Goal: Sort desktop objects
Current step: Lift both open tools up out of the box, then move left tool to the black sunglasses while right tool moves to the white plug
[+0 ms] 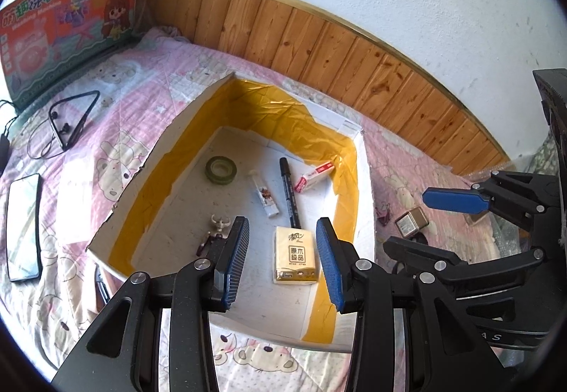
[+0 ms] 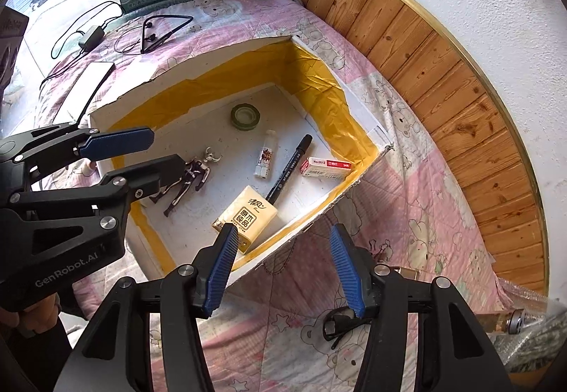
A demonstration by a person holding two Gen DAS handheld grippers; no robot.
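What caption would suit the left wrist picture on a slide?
Open left claw above a white yellow-taped box holding a yellow tissue pack, black marker and green tape roll.

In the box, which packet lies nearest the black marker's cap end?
The red-and-white staple box, against the yellow-taped wall; the tan tissue pack lies by the marker's other end.

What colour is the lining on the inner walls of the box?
Yellow, on the box walls above a white floor. The left wrist view shows it best.
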